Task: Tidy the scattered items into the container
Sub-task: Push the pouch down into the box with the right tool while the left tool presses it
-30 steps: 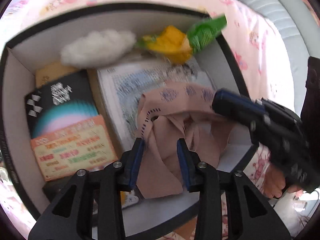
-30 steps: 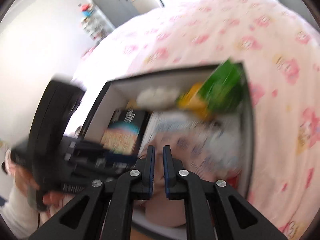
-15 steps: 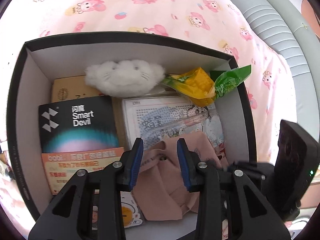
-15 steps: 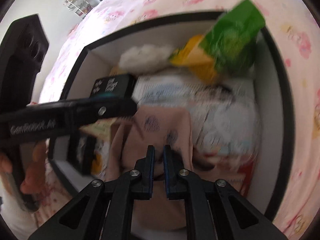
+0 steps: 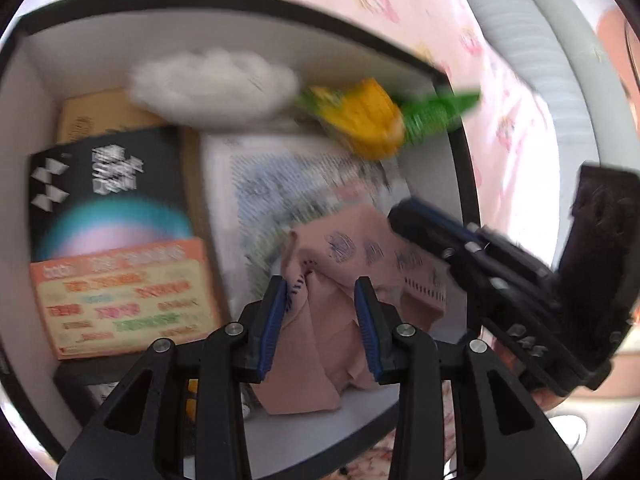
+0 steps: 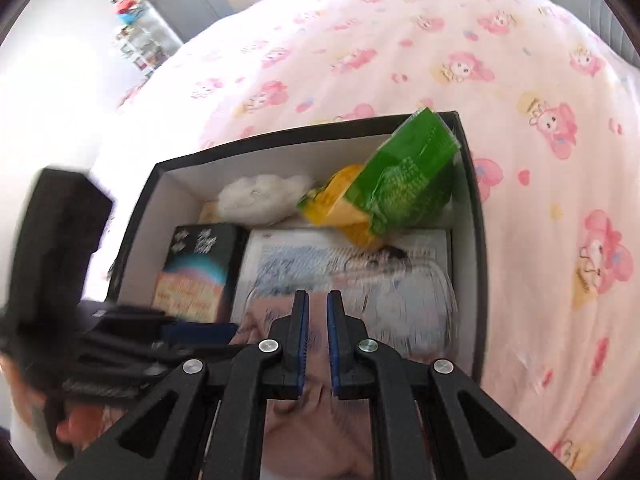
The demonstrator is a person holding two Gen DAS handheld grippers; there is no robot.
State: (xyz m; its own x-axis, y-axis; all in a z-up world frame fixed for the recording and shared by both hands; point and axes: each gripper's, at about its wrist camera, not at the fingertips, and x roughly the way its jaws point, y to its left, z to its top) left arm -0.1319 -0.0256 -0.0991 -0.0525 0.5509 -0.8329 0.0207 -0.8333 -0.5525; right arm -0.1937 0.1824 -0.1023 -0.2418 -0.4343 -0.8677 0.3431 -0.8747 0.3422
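Where it slumps in the box (image 5: 240,28) — crumpled pink cloth (image 5: 360,264), dark-printed.

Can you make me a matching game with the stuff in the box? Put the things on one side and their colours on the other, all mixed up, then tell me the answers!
Things:
1. fluffy cloud toy
2. snack bag
3. crumpled cloth
4. box rim

Colours:
A. green and yellow
B. black
C. white
D. pinkish beige with dark blue marks

Right pairs: 1-C, 2-A, 3-D, 4-B
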